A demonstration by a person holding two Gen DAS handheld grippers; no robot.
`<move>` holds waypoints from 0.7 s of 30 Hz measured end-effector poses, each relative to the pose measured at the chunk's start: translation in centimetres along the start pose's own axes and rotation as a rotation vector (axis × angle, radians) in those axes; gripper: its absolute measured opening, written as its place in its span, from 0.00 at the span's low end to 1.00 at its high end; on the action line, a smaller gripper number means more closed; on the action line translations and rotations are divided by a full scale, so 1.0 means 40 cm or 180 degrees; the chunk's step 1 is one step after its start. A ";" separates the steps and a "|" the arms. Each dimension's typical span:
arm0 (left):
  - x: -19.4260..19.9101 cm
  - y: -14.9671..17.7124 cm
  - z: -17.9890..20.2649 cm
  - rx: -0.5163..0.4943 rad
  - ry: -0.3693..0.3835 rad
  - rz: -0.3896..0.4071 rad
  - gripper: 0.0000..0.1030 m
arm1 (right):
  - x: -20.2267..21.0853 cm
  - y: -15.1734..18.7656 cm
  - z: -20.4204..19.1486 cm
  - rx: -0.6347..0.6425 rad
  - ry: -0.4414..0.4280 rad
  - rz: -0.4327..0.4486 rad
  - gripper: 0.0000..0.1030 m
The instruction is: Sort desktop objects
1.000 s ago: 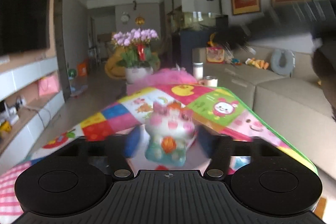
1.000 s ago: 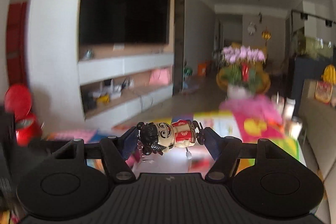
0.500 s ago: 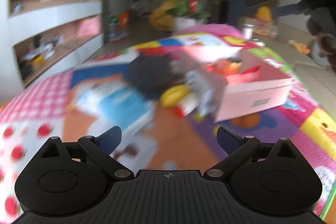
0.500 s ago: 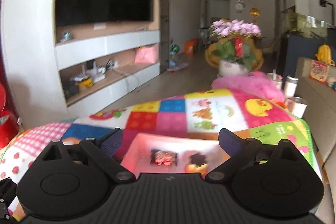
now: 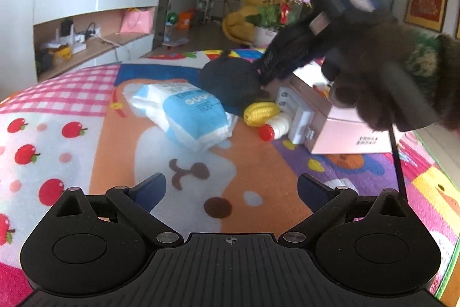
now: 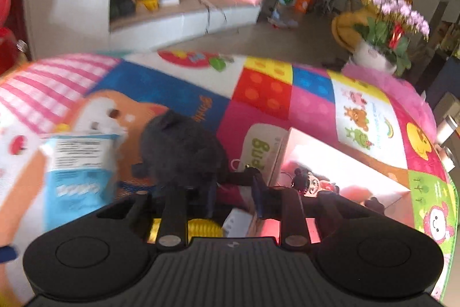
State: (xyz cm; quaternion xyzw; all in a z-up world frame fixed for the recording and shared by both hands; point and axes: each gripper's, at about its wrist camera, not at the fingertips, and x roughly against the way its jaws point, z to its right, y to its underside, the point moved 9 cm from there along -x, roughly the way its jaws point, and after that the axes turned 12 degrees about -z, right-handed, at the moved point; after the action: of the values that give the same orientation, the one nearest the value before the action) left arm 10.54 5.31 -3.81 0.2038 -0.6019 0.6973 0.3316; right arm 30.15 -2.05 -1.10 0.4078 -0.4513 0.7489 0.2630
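The black plush toy (image 5: 230,79) was dark, rounded and fuzzy, with no clear long axis. Left tongs (image 5: 231,192) stood wide and empty. Right tongs (image 6: 233,192) had narrowed nearly shut beside the plush; hold unclear.

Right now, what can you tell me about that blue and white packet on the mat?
The blue and white packet is a soft, puffy plastic pack, white at one end and light blue at the other, with white lettering too blurred to read. It lies flat on the colourful play mat, slanted, looking unopened. A black plush toy sits close behind it. No gripper touches it.
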 end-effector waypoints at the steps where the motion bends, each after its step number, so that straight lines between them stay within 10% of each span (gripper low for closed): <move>1: 0.002 0.000 -0.004 0.0037 0.0010 0.0009 0.98 | -0.021 -0.002 -0.002 0.0007 0.0010 -0.0106 0.22; 12: 0.006 0.000 -0.002 0.0098 0.0079 0.0021 0.98 | 0.113 0.170 -0.100 0.0058 -0.1189 -0.0575 0.24; 21: -0.011 0.006 0.000 0.0077 -0.0085 -0.0136 0.98 | 0.275 0.312 -0.009 -0.0171 -0.0794 0.0293 0.51</move>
State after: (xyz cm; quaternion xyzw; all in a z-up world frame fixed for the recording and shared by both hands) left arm 10.68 5.20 -4.27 0.2299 -0.5932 0.6945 0.3359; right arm 14.71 -7.13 2.37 0.4694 -0.5186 0.6913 0.1810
